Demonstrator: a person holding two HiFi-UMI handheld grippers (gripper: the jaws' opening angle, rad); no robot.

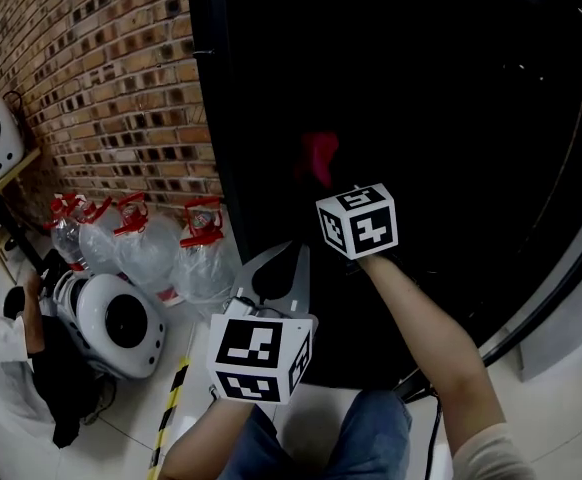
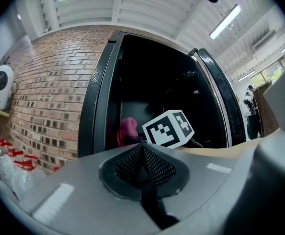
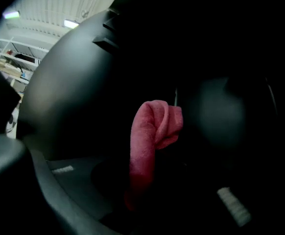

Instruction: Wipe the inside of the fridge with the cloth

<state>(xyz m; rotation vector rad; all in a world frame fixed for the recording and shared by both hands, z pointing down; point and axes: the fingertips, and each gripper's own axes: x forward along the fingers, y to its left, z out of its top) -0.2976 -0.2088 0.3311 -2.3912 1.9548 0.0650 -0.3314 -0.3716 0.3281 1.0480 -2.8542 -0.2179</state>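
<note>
- The cloth (image 3: 150, 131) is pink and sits deep inside the dark fridge (image 1: 233, 118).
- The right tongs (image 3: 135, 192) are pinching the bottom end of the cloth. The rest of it sticks out in front and folds over at the top.
- The left tongs (image 2: 142, 148) are pressed together with nothing in them. They wait outside, just in front of the fridge opening.
- I think the cloth is soft, fluffy and very light. It bends and flops, so it will not break or slip.
- A good place to hold it is a thick bunched part, like the tongs do now. Then a loose bit is free to rub the walls.
- A floppy end may fold up and not press flat, so it needs a push against the wall.
- The fridge is the big container here. It is so dark inside that I can see only the cloth in it. I cannot tell if there are shelves or food.
- About 4 clear water jugs (image 1: 203, 263) with red tops stand on the floor by the brick wall (image 1: 101, 68). I cannot tell how full they are.
</note>
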